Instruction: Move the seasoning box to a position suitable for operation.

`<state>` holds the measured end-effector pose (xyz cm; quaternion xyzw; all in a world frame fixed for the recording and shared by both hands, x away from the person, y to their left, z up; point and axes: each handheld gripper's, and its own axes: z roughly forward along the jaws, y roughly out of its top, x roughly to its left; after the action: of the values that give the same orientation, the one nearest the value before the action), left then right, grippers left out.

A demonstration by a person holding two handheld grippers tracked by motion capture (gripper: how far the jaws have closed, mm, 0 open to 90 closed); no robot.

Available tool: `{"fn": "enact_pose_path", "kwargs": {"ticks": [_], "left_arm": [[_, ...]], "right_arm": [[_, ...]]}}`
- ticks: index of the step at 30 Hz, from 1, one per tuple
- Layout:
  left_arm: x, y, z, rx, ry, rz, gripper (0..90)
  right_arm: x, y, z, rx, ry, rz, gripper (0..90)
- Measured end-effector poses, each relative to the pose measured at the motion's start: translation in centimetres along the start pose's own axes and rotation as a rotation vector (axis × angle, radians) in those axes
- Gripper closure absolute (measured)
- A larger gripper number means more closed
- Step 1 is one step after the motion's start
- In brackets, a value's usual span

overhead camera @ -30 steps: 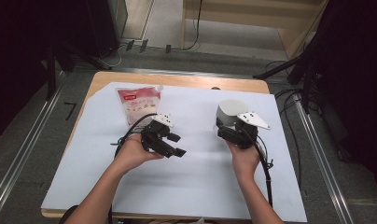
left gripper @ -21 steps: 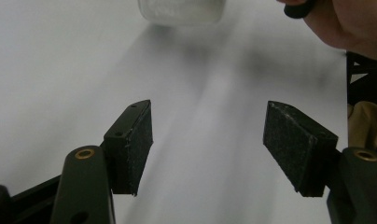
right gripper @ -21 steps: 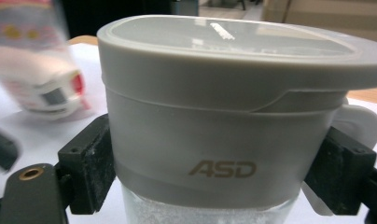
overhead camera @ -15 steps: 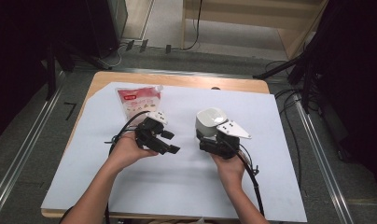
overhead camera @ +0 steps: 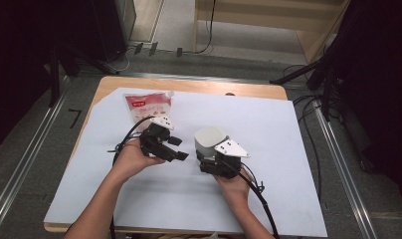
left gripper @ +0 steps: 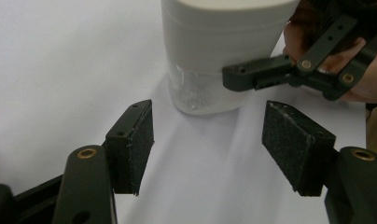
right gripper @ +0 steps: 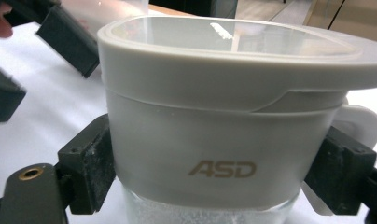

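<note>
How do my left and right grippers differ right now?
The right gripper is clamped on the grey-lidded container; the left gripper stands open, holding nothing. The right gripper's jaws press the container's sides; the left's point at its clear base, short of touching. Both have black padded jaws.

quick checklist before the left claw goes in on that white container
1. Right claw clamped on the container: ok, a pad presses each side of its grey band.
2. Left claw open enough: cannot tell, its pads stand apart but the container looks about as wide as the gap.
3. Left claw lined up with the container: ok, it sits straight ahead between the jaws.
4. Lid seated: ok, it lies flat on the rim.
5. Path free: not ok, a finger of the right claw crosses in front of the container.
6. Pouch out of the way: ok, it lies behind the left claw.
</note>
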<state>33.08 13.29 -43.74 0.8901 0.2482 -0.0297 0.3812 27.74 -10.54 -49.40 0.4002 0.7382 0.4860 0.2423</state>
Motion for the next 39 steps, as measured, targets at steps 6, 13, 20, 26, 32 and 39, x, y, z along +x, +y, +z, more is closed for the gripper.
{"fn": "enact_pose_path", "kwargs": {"ticks": [6,13,20,26,32,39], "left_arm": [[-0.1,0.0,-0.1,-0.001,0.009,-0.005,34.9],[-0.1,0.1,-0.2,-0.018,0.003,0.002,34.8],[-0.2,0.1,-0.3,-0.038,0.007,-0.007,34.4],[-0.2,0.1,-0.3,-0.039,0.020,-0.009,34.5],[-0.4,0.2,-0.2,-0.035,0.022,-0.007,39.2],[-0.6,0.4,0.0,-0.027,-0.019,-0.054,50.8]], "right_arm": [[0.5,-0.8,-0.7,-0.018,-0.010,-0.010,14.3],[0.3,-1.3,-1.3,0.017,0.008,0.006,14.0],[0.1,-1.1,-1.5,0.033,0.025,0.001,13.5],[-0.3,-0.6,-2.7,0.065,0.064,0.030,13.0],[-1.1,-0.1,-4.9,0.152,0.133,0.004,13.7],[-2.4,0.1,-7.0,0.166,0.209,0.008,25.7]]}}
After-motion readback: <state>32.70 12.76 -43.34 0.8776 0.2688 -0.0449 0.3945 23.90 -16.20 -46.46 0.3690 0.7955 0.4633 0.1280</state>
